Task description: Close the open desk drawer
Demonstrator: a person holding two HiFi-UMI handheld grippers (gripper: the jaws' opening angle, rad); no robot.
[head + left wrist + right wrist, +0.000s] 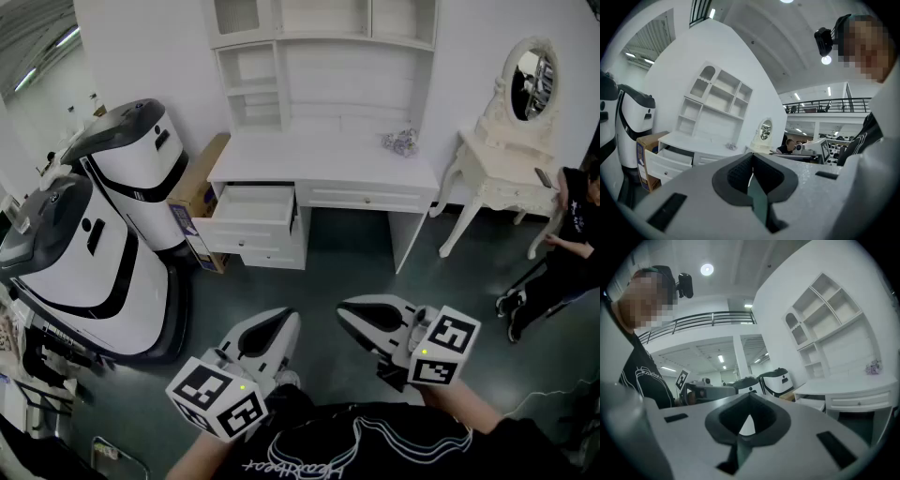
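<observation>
At far left stand two white machines (103, 253), with a cardboard box (194, 202) beside them. Next comes the drawer (251, 208), pulled open from the left end of the white worktop (328, 155), well ahead of you. Your left claw (284, 322) is pinched together on nothing, low in the head view. Your right claw (349, 311), just beside it, is likewise closed and empty. A mirrored dressing table (497, 178) stands far right.

The heap (401, 142) on the table (319, 155) is too small to identify, perhaps crumpled wrap; the right edge cuts off a person (572, 230).
</observation>
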